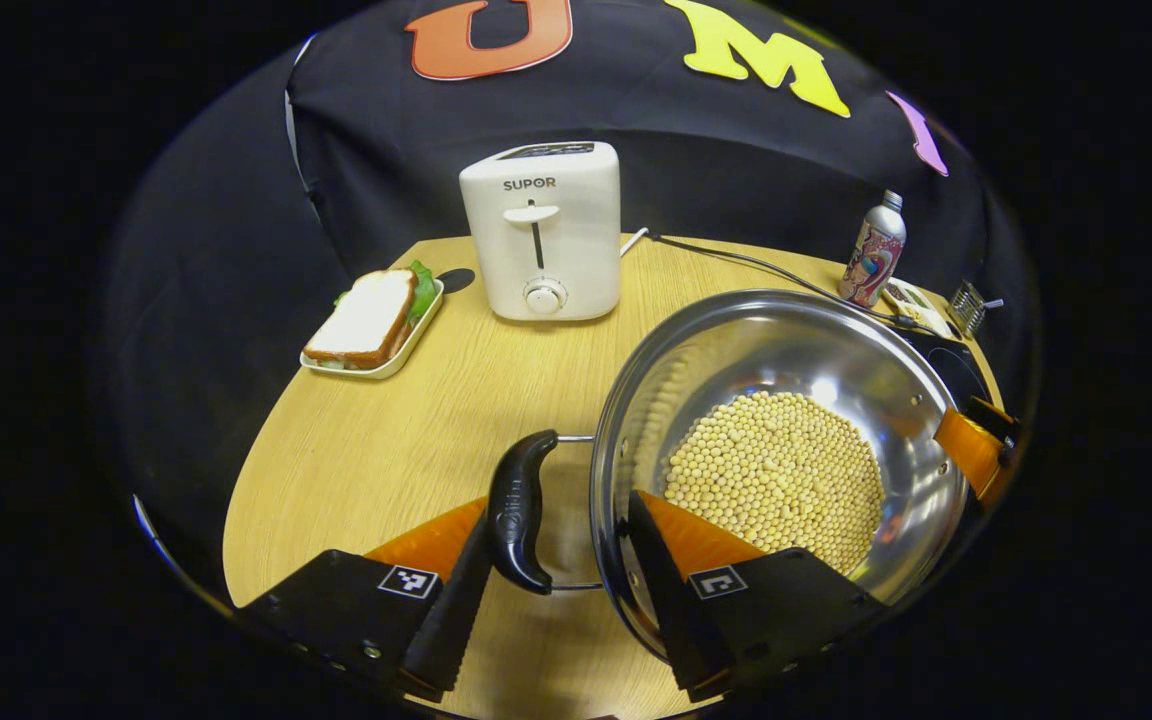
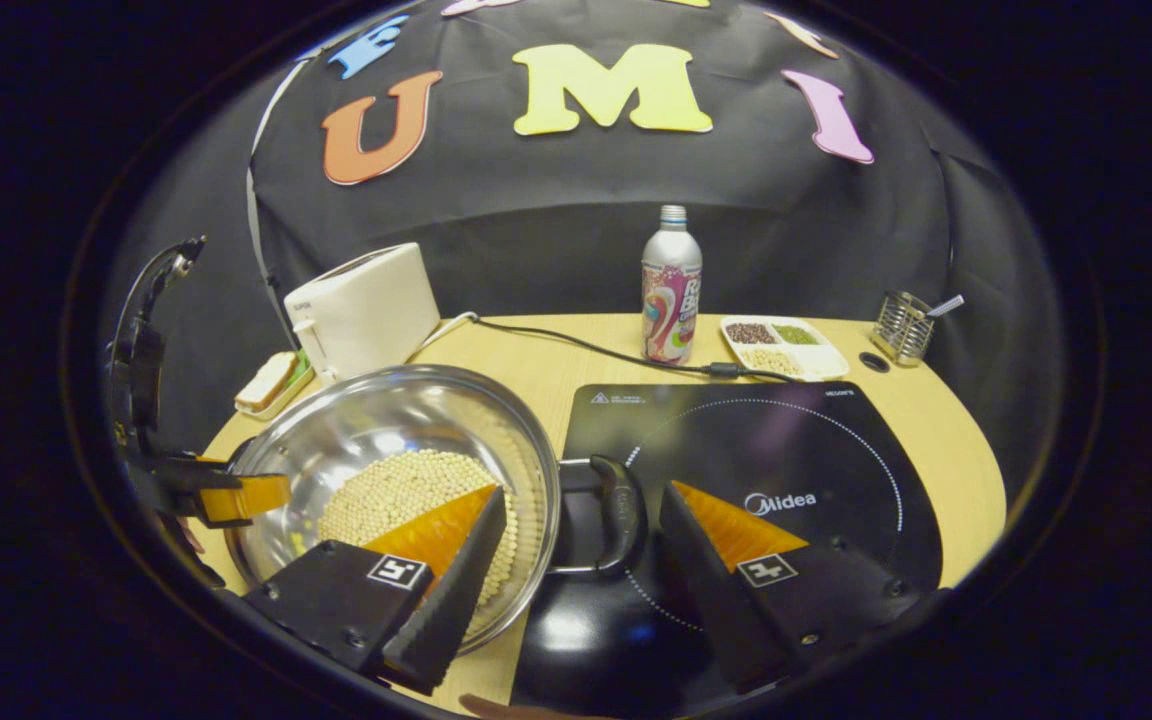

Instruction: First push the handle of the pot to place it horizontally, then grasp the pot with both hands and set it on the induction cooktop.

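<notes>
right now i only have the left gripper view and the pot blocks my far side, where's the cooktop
observer: the cooktop lies flat on the table, right beside the pot, on the side away from you.
operator: and the pot's other handle
observer: the far handle lies level between the two fingers of the open right tongs, overhanging the cooktop's edge.
</notes>
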The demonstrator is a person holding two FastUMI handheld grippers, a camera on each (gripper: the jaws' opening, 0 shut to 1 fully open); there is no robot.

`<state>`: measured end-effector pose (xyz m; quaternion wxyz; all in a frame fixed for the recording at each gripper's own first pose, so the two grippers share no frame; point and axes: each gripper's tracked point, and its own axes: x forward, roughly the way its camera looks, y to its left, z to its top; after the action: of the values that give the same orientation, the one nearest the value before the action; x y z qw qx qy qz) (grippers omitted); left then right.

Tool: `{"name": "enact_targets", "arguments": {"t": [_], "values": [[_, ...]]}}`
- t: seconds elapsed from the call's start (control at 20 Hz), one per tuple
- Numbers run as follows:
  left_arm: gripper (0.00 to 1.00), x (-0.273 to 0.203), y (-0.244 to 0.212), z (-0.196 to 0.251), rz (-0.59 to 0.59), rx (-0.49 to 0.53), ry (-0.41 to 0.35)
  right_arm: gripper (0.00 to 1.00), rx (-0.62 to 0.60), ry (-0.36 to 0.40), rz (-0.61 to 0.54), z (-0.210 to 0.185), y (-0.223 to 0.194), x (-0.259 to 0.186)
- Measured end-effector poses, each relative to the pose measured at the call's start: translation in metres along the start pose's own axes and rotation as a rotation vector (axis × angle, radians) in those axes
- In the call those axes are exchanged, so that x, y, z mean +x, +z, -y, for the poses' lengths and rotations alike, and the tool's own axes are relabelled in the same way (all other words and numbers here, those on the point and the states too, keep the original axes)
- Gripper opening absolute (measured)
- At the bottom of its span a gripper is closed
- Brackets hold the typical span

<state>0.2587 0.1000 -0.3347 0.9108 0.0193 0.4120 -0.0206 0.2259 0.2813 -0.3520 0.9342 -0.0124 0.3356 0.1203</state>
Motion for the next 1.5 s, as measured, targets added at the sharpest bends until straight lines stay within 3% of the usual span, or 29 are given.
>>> {"name": "enact_targets", "arguments": {"t": [0.1,0.15,0.2,0.25,0.3,0.4,0.45,0.5,0.55,0.6,0.8,0.85,0.9,0.95,1.05,1.1,1.15,1.2,1.5], "values": [[0.74,0.001,0.000,0.000,-0.003,0.002,-0.004,0.87,0.005,-0.004,-0.040,-0.001,-0.010,0.006],[0.74,0.001,0.001,0.000,-0.003,0.003,-0.008,0.89,0.006,-0.013,-0.018,0.000,-0.005,0.003],[0.83,0.000,0.000,0.000,-0.006,0.002,-0.011,0.88,0.015,-0.018,-0.033,0.002,-0.008,0.007],[0.72,0.000,0.000,0.000,-0.006,0.002,-0.014,0.85,0.018,-0.035,-0.024,0.006,-0.005,0.008],[0.82,0.001,0.000,0.000,-0.009,-0.001,-0.020,0.69,0.024,-0.023,-0.033,0.008,-0.007,0.009],[0.77,0.000,-0.001,0.000,-0.016,0.000,-0.040,0.64,-0.006,-0.007,-0.042,0.009,-0.007,0.010],[0.66,-0.003,0.000,0.001,-0.013,-0.003,-0.046,0.60,-0.006,-0.001,-0.050,0.008,-0.007,0.008],[0.74,0.000,0.000,0.000,-0.020,-0.005,-0.050,0.59,-0.016,0.004,-0.055,0.007,-0.007,0.008],[0.73,-0.001,0.001,0.001,-0.021,-0.002,-0.047,0.59,-0.019,0.007,-0.055,0.008,-0.005,0.007],[0.64,-0.002,0.000,0.001,-0.024,-0.002,-0.041,0.55,-0.027,0.006,-0.054,0.008,-0.005,0.008],[0.64,-0.009,0.000,0.001,-0.036,-0.010,-0.041,0.55,-0.032,0.011,-0.050,0.008,-0.002,-0.004],[0.73,-0.015,0.000,0.001,-0.034,-0.007,-0.040,0.53,-0.038,0.015,-0.045,0.007,0.001,-0.009],[0.73,-0.024,0.002,0.000,-0.027,-0.005,-0.037,0.55,-0.044,0.019,-0.038,0.007,0.004,-0.015],[0.64,-0.034,0.004,0.000,-0.022,0.000,-0.032,0.53,-0.047,0.024,-0.031,0.007,0.009,-0.021],[0.64,-0.052,0.012,0.002,-0.007,0.006,-0.026,0.53,-0.046,0.033,-0.016,0.007,0.018,-0.036],[0.73,-0.060,0.016,0.002,0.005,0.009,-0.023,0.55,-0.046,0.039,-0.007,0.009,0.025,-0.043],[0.73,-0.069,0.022,0.005,0.014,0.019,-0.019,0.53,-0.044,0.044,0.002,0.010,0.032,-0.051],[0.64,-0.077,0.027,0.007,0.026,0.029,-0.015,0.53,-0.045,0.048,0.011,0.013,0.038,-0.058],[0.64,-0.125,0.055,0.035,0.071,0.048,-0.012,0.53,-0.046,0.055,0.057,0.040,0.074,-0.102]]}}
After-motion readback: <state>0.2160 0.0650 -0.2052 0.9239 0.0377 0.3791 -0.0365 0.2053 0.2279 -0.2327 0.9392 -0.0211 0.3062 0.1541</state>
